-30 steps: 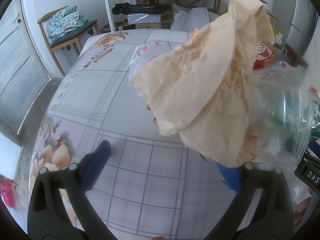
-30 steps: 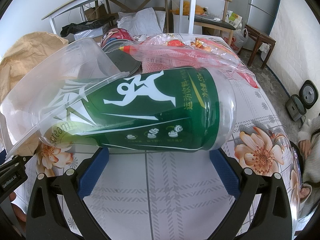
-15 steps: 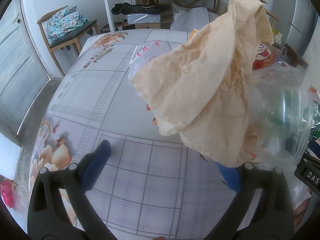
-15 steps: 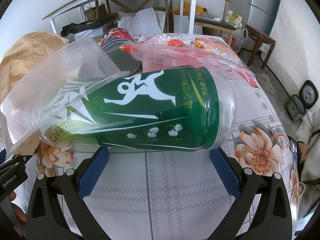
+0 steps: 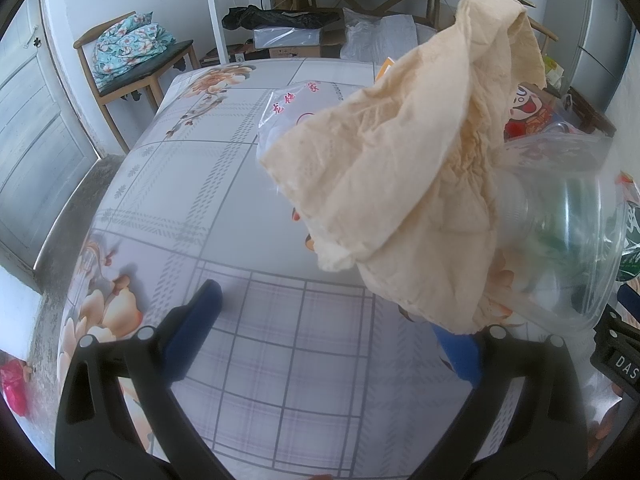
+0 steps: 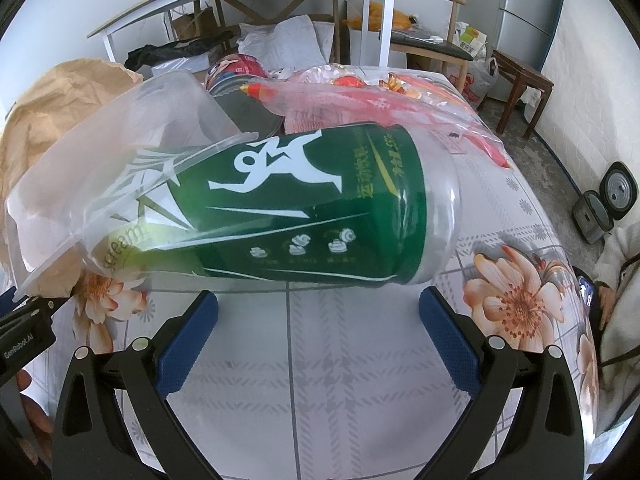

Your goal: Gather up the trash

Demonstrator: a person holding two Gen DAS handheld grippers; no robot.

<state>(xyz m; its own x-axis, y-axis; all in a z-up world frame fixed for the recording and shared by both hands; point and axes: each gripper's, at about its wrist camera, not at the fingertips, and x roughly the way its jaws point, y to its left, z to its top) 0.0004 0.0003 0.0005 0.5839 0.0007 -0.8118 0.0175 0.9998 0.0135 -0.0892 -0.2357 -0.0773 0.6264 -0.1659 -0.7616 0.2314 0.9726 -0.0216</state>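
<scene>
Two grippers work over a flower-print bench [image 5: 172,184] strewn with rubbish, midway through a clear-up. Largest among the litter is the green-labelled bottle [image 6: 304,204], lying on its side and filling the right wrist view, its neck end pushed into a clear plastic cup [image 6: 120,152] to its left. Just left of that cup hangs a crumpled tan paper napkin [image 5: 404,168]. Beyond the bottle lie a red-and-clear plastic wrapper [image 6: 384,100] and a red-printed round tin [image 6: 236,76]; in the left wrist view a clear bag with red lettering [image 5: 296,96] shows behind the napkin.

The right gripper [image 6: 318,332] is spread wide just below the bottle, its blue pads apart and nothing between them — released. The left gripper [image 5: 340,328] also stands spread, one pad bare over the cloth; the napkin drapes over the tip of the other pad, and whether it is pinned there or carried by the cup cannot be told.

By the look of it, the step in hand is nesting loose trash into one bundle — bottle into cup. No bin is in view. Next would call for closing on the bottle's broad body, squarely, since thin plastic may buckle or slip.
</scene>
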